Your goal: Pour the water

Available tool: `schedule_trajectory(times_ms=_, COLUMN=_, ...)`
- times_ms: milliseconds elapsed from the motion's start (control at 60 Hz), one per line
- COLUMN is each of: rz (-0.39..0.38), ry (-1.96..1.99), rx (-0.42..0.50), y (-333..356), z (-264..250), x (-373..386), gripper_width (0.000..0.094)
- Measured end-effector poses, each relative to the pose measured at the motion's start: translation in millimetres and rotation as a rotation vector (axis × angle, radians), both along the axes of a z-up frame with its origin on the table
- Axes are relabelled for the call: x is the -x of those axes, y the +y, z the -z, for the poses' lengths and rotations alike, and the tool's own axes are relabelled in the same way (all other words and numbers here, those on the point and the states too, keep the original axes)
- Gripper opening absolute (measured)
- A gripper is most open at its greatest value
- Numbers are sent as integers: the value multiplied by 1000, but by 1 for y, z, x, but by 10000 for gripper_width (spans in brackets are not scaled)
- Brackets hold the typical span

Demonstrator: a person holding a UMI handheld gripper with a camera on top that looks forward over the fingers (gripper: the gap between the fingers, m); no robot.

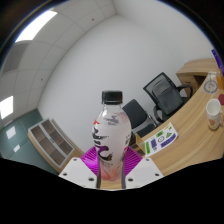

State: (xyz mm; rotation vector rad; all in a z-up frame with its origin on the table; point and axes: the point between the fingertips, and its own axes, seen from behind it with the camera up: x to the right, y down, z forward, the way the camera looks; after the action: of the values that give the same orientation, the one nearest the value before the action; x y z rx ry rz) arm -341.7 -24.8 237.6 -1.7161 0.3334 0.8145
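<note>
The fingers (112,172) are clamped on the lower body of a capped plastic bottle (109,135), holding it upright and raised, with the desk (190,110) well beyond. It looks light and smooth, likely to dent and slip, so a low, firm hold seems right; the cap (112,97) is on.

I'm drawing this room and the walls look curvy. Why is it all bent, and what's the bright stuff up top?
In the gripper view, the wide-angle lens bends the walls and ceiling; the bright patches are ceiling light panels; the clear plastic bottle with a black cap, held between the fingers, looks sharp.
</note>
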Motion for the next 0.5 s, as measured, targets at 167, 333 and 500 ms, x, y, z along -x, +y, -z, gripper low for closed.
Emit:
schedule_trajectory(times_ms=167, rz=-27, ry=546, rx=41, y=16, z=-50, x=-67, gripper_width=271)
schedule_trajectory(times_ms=333, rz=16, ry=957, rx=77, y=39, z=-49, x=-150, gripper_width=272)
schedule_trajectory(times_ms=500, rz=71, ry=1299, rx=165, y=57, z=-11, x=-208, gripper_width=270)
